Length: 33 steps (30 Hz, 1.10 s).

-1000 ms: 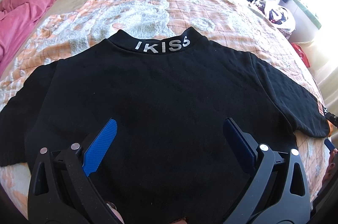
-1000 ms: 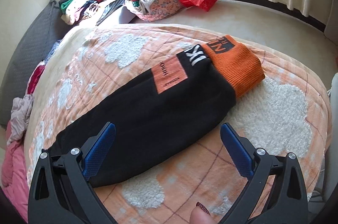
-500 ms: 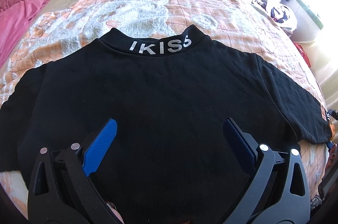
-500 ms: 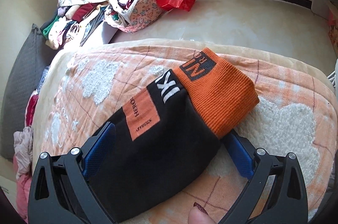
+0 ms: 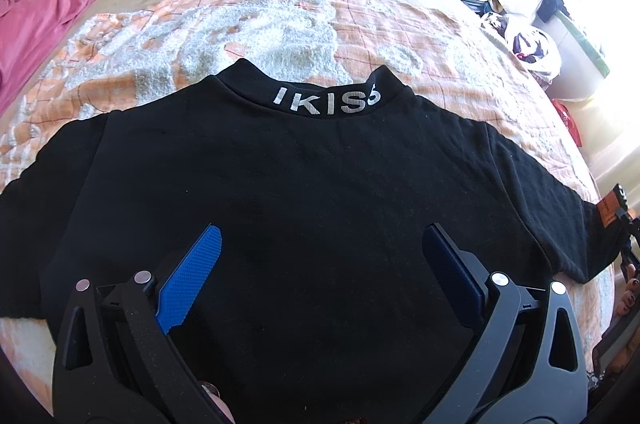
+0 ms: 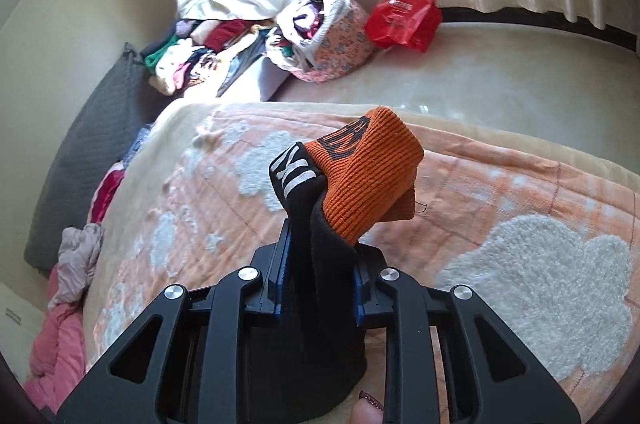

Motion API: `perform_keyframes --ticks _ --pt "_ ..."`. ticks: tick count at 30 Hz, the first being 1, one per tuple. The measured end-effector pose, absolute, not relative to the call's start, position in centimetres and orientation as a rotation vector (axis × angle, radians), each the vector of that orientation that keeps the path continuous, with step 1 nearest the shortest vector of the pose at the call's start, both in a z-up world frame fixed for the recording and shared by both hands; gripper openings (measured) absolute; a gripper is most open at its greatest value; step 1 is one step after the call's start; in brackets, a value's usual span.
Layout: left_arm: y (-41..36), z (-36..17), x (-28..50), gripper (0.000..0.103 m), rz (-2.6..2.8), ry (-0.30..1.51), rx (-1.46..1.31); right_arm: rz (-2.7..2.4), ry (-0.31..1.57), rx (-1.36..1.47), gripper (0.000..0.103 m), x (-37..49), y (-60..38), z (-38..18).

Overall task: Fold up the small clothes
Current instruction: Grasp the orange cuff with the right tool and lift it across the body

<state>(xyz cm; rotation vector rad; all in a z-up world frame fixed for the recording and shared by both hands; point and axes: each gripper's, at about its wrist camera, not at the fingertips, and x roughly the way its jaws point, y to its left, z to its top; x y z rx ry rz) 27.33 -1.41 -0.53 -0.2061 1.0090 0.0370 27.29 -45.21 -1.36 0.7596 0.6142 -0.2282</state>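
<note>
Black top flat on blanket, white "IKISS" on its far collar, left gripper spread over its near body, right gripper just closed, pinching its orange-cuffed sleeve

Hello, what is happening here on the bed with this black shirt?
A person is folding a black sweatshirt that lies spread flat on the orange blanket. The right claw has just closed on the sleeve near its orange cuff and holds it above the blanket. The left claw hangs open over the lower body of the shirt, gripping nothing.
</note>
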Motion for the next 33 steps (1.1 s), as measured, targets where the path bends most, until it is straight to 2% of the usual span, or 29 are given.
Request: perform_keyframes --ticks 17,33 --pt "1.9 1.2 25.6 0.095 -0.063 0.981 -0.376 0.194 0.546 0.412 0.022 26.1 -30.0 3.5" --pt "4.1 0.7 24.1 0.095 -0.18 0.986 -0.551 0.398 0.616 0.14 0.023 24.6 -19.6 1.7"
